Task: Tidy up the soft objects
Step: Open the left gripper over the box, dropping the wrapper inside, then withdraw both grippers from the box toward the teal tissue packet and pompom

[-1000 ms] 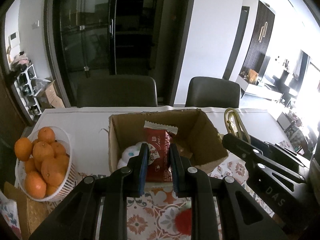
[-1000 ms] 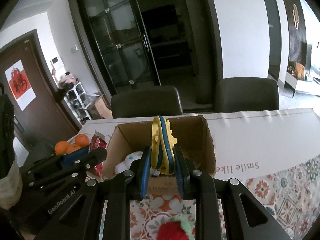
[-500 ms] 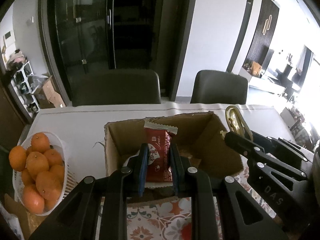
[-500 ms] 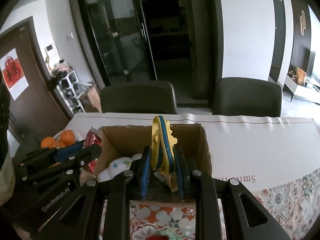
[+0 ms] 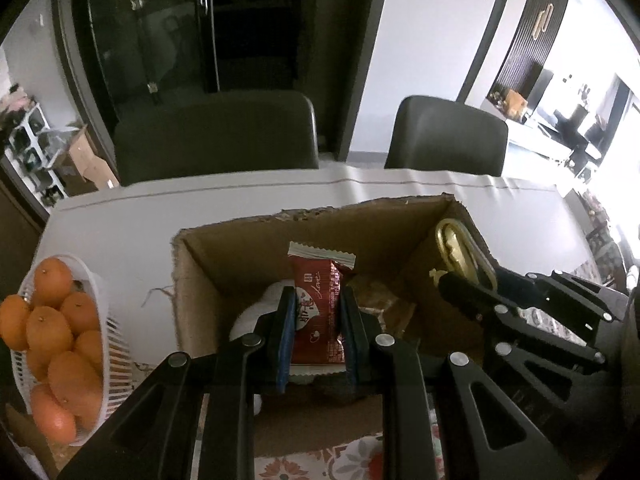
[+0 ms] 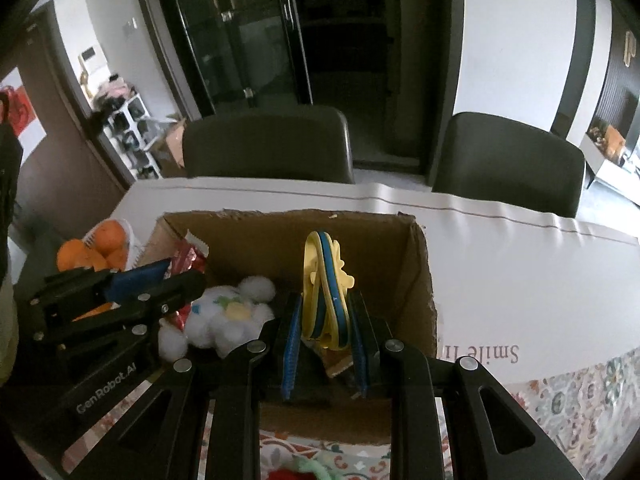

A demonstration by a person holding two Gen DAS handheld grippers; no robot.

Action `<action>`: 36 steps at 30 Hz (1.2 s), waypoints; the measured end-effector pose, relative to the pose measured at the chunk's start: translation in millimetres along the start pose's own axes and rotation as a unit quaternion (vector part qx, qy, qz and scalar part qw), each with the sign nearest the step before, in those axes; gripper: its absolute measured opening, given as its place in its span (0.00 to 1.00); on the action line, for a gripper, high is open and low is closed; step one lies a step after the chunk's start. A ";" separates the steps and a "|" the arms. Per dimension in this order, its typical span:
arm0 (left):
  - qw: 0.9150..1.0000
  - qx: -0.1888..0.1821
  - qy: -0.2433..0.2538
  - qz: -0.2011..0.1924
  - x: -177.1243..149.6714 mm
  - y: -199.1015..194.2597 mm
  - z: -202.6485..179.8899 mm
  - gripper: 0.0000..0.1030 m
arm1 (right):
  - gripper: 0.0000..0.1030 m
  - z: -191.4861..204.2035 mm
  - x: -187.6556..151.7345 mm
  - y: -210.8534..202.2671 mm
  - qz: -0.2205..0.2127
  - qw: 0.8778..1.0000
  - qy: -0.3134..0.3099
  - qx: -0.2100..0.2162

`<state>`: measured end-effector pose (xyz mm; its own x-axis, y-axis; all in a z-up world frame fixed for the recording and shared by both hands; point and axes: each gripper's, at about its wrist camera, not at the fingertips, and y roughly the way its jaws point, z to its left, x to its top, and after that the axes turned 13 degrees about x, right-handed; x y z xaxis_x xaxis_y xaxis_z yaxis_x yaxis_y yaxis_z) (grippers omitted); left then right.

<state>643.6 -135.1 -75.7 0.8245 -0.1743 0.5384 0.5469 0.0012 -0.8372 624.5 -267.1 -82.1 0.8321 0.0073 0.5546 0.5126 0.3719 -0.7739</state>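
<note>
My left gripper (image 5: 316, 300) is shut on a red snack packet (image 5: 318, 304) and holds it upright over the open cardboard box (image 5: 280, 236). In the right wrist view my right gripper (image 6: 325, 308) is shut on a yellow-and-blue soft toy (image 6: 326, 288), also inside the box (image 6: 420, 280) mouth. A white plush flower (image 6: 224, 316) lies on the box floor at the left, beside brown packets. The left gripper (image 6: 172, 280) shows at the left of the right wrist view, and the right gripper (image 5: 464, 280) with its toy (image 5: 456, 248) shows at the right of the left wrist view.
A white basket of oranges (image 5: 60, 340) stands left of the box. Two dark chairs (image 5: 216, 132) sit behind the table (image 6: 520, 264), which has a white cover and a patterned cloth (image 6: 580, 392) near me. A red and green soft object (image 6: 296, 470) lies below the box.
Both grippers have moved forward and down with their loads, from in front of the box to over and into its opening. The box looms larger; the red object has slid out of the left view.
</note>
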 end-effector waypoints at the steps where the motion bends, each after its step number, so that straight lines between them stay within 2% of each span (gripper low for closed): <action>1: 1.000 -0.003 0.001 0.006 1.9 3.7 -1.1 0.21 | 0.23 -1.1 0.4 1.9 0.005 1.000 0.000 -0.001; 5: 1.000 -0.008 0.008 0.024 5.8 14.6 -6.8 0.22 | 0.23 -5.0 2.2 9.6 0.022 1.000 -0.001 -0.006; 7: 0.999 -0.007 0.006 0.034 7.6 20.0 -7.2 0.27 | 0.23 -6.7 3.1 12.6 0.028 1.000 0.001 -0.007; 9: 0.999 -0.010 0.002 0.040 8.1 22.9 -6.2 0.43 | 0.23 -6.8 4.2 13.1 0.029 1.000 -0.002 -0.010; 11: 0.999 -0.007 0.002 0.040 6.6 23.0 -5.5 0.48 | 0.28 -3.4 5.3 11.2 0.022 1.000 -0.012 -0.014; 15: 0.999 0.012 0.003 0.034 3.7 19.4 -2.5 0.48 | 0.30 -1.5 4.9 7.6 0.025 0.999 -0.016 -0.025; 22: 0.999 0.029 0.004 0.017 -7.2 -6.4 5.2 0.49 | 0.36 3.9 -2.7 -18.5 -0.005 1.000 -0.005 -0.029; 34: 0.999 0.052 0.003 -0.005 -37.2 -62.4 26.3 0.50 | 0.38 42.6 -28.8 -57.3 -0.031 0.999 -0.017 -0.038; 36: 0.999 0.054 -0.001 -0.007 -47.0 -69.3 31.0 0.50 | 0.41 48.7 -34.4 -60.9 -0.032 0.999 -0.020 -0.036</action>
<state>571.4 -96.5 -40.0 0.8163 -0.1740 0.5508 0.5715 0.1046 -0.8139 554.4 -244.8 -39.1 0.7890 0.0233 0.6140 0.5794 0.3043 -0.7561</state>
